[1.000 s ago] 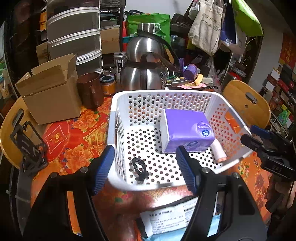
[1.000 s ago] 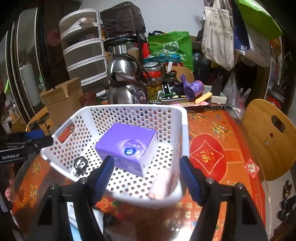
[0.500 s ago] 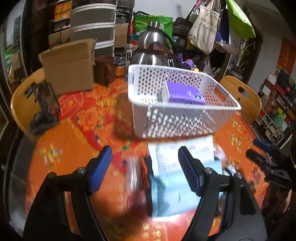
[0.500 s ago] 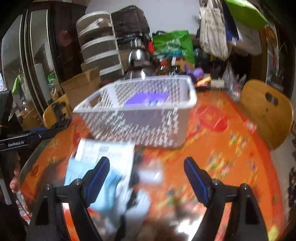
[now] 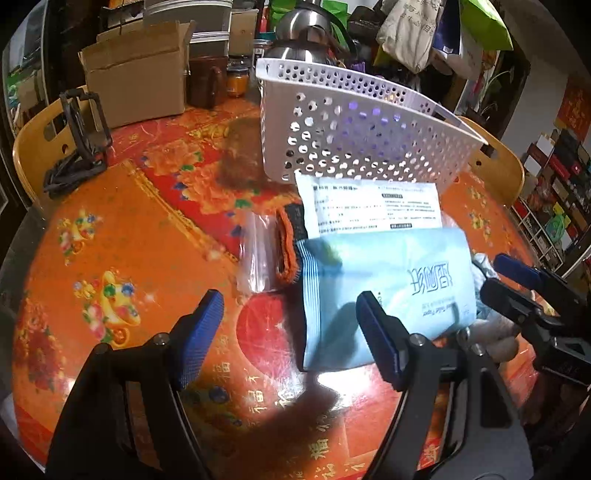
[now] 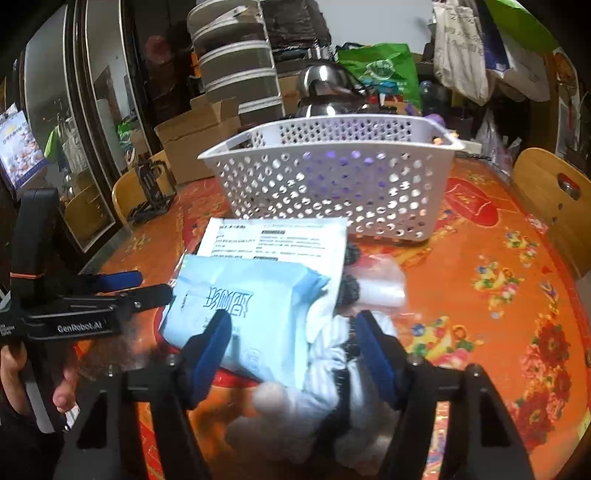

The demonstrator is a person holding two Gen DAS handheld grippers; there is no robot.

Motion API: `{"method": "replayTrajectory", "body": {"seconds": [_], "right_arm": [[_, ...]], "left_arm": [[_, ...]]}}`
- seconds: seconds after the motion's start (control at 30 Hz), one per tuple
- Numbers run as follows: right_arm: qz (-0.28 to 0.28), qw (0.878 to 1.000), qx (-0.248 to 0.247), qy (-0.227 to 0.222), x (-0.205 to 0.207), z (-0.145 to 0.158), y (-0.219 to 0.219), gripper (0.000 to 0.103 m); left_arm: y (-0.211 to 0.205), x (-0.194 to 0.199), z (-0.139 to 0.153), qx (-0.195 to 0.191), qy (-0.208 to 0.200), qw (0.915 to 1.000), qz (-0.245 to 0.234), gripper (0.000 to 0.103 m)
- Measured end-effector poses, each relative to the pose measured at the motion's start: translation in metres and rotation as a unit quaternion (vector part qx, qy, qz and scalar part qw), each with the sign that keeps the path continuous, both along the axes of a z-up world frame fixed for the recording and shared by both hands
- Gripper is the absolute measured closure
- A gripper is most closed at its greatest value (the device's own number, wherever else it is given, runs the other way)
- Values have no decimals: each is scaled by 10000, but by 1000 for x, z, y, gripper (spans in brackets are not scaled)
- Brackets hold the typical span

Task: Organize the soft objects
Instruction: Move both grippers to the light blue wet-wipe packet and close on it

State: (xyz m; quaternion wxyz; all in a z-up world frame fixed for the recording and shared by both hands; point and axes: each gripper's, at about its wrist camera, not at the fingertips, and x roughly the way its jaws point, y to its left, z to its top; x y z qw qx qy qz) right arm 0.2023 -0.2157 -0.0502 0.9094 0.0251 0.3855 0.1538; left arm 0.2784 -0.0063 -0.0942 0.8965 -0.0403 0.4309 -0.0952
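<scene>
Right gripper [image 6: 293, 341] was nearest the pile. Its jaws had just been narrowing but weren't clamped; the white plush toy [image 6: 295, 424] and the near corner of the light blue tissue pack [image 6: 251, 310] sat between the pads, neither visibly pinched. Left gripper [image 5: 290, 338] hung spread over bare tablecloth [image 5: 147, 229], nothing gripped, its right pad over the pack's near left part.

My read on handling:
- Plush: light, squashy. It should take a deep bite across the body, not a limb.
- Blue tissue pack: light, film wrap looked slick and saggy. I'd have gripped mid-body across the short side, not the crimped end seal, which would likely slip or tear.
- White printed packet [image 5: 373, 208], partly under the pack's far edge: flat and floppy. Better to pinch an overhanging edge once the pack was off.
- Dark knit piece with orange trim [image 5: 290, 240] and the clear zip bag [image 5: 256, 258] beside it: limp, bag slippery.

Farther back, the white perforated basket [image 5: 354, 133] sat just beyond the packet, something purple showing through its holes. Beyond it were a cardboard box [image 5: 136, 77] and a steel kettle [image 5: 299, 27].
</scene>
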Motion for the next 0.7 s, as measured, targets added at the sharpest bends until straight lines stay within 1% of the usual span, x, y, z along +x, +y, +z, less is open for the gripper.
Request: {"method": "replayTrajectory", "body": {"seconds": [0.07,0.23,0.33,0.43,0.63,0.7], "right_arm": [[49,10000,-5,63,4,-4,3,36],[268,9994,-72,228,15,-13,17,41],[363,9988,-57,320,21,-18,21,49],[411,9986,-7,346,24,-20,20,49],[497,9979,25,407,24,-24,19,49],[536,9978,24,391,24,-26,20,50]], "left_arm": [[-2,0,-3,-21,5,10000,-55,31],[-9,5,-2,-72,-61,9997,-217,31],[-11,9,-3,-100,-53,9994,-320,31],[-15,8,-4,-116,-93,9988,-473,31],[-32,7,-7,-135,-112,9961,-861,44],[-32,8,-8,-187,-95,9960,-863,45]]}}
